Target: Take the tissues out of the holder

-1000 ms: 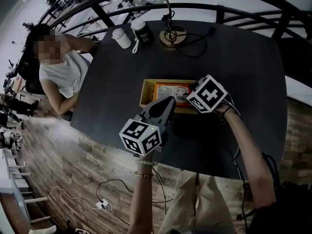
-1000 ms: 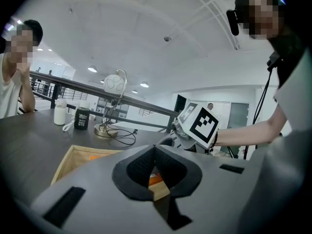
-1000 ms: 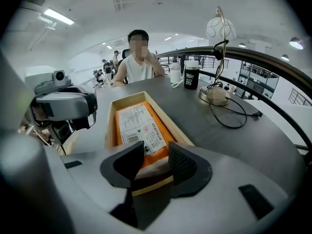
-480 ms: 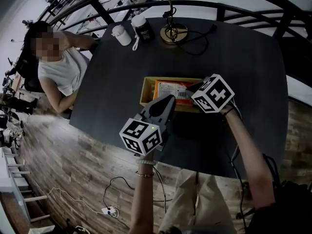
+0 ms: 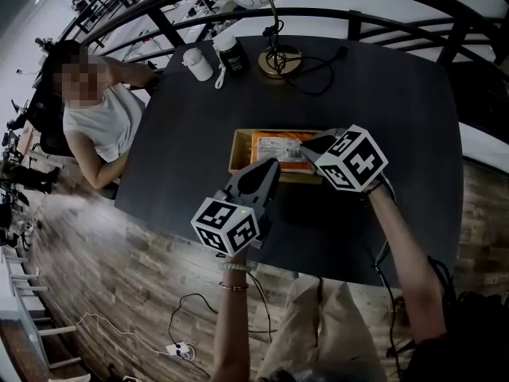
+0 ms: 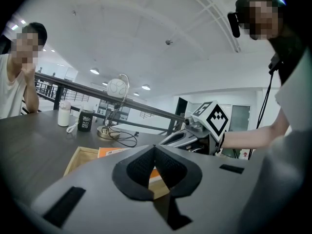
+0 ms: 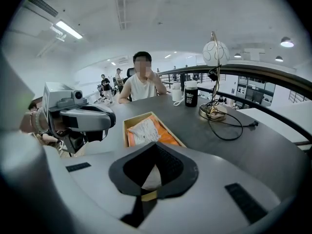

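Two hand-held grippers at a shallow rectangular light-wood holder [image 5: 237, 154] on a dark matte tabletop [image 5: 382, 94]; positions are given relative to the holder.

(a) Holder contents: a flat orange plastic tissue packet [image 5: 280, 146] lies lengthwise inside, filling most of the floor. In the right gripper view a crumpled white sheet [image 7: 142, 129] rests on top of the packet.

(b) Right gripper [image 5: 307, 144]: it is at the holder's right end, with its marker cube just outside the rim. Its jaws are pressed together at the tips. A white paper tissue [image 7: 151, 177] shows between the pads, directly above the holder's near rim.

(c) Left gripper [image 5: 270, 166]: it is at the holder's near long edge, pointing towards the middle. Its jaws are pressed together and nothing is caught between them. The packet and the wooden rim show through the gap behind the tips.

(d) Beyond the holder's far side, well apart from it: a desk lamp with a round brass base and white globe shade [image 5: 280, 57], its black cable [image 5: 322, 74] looping across the tabletop. To the lamp's left stand a black cup with a white lid [image 5: 233, 54] and a white lidded bottle [image 5: 198, 62].

(e) To the left of the holder, at the table's edge: a seated person in a white sleeveless top [image 5: 99, 122].
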A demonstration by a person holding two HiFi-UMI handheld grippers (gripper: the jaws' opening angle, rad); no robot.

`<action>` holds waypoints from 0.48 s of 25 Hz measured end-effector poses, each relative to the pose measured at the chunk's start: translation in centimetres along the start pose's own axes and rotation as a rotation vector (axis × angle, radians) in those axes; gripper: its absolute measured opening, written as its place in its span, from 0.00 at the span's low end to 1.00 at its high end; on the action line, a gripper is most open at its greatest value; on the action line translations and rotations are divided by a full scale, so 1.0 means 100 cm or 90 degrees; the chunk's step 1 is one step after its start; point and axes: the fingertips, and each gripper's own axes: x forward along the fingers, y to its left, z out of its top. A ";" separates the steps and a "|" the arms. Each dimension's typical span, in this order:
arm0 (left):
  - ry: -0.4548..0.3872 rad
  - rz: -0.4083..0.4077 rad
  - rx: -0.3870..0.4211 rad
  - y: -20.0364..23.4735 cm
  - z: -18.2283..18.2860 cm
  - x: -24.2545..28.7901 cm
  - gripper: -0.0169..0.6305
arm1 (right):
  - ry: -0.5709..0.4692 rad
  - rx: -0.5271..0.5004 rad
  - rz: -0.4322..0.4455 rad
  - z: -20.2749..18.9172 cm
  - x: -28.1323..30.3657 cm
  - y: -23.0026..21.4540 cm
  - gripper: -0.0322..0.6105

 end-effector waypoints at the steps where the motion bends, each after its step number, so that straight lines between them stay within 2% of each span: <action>1: -0.002 -0.001 0.000 -0.001 0.001 -0.002 0.04 | -0.005 0.000 -0.003 0.003 -0.004 0.001 0.07; 12: -0.035 -0.016 0.024 -0.007 0.033 -0.024 0.04 | -0.049 -0.022 -0.046 0.037 -0.049 0.016 0.07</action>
